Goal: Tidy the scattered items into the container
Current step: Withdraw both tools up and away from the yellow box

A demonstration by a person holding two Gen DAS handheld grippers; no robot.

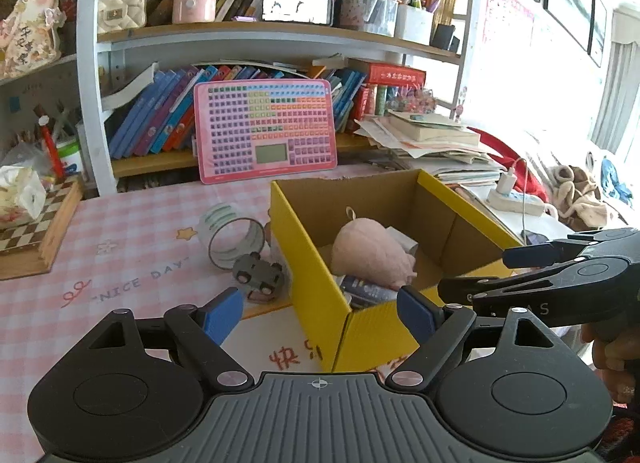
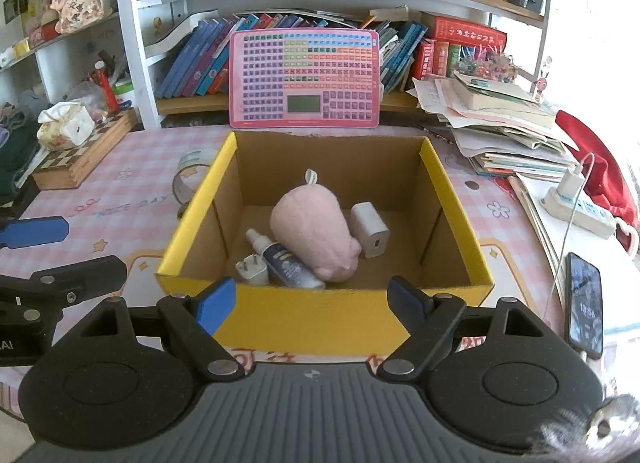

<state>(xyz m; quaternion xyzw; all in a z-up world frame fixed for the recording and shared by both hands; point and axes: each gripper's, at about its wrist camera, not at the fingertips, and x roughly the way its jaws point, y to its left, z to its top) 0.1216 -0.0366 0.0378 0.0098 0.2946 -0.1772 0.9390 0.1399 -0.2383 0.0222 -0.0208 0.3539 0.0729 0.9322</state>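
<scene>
**Right wrist view: box part-filled, two items outstanding**

Right tongs point(image 2: 308, 299) spread and empty before the yellow box point(image 2: 324, 315), likely just unloaded. Inside: plush point(image 2: 312, 231), spray bottle point(image 2: 286, 263), two chargers. Left tongs point(image 1: 320, 313) spread, empty. Toy car point(image 1: 260, 275) and tape roll point(image 1: 234, 241) lie left of the box on the pink checked worktop point(image 1: 120, 231). Bookshelves stand behind.

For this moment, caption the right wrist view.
Open right claw before yellow box holding pink plush, spray bottle and two chargers.

The right gripper point(image 2: 308, 303) hangs with fingers point(image 2: 214, 303) apart before the yellow box point(image 2: 320, 315) mid-bench point(image 2: 120, 191). Inside lie a pink plush point(image 2: 312, 231), spray bottle point(image 2: 284, 263), white charger point(image 2: 370, 229) and plug point(image 2: 252, 271).
</scene>
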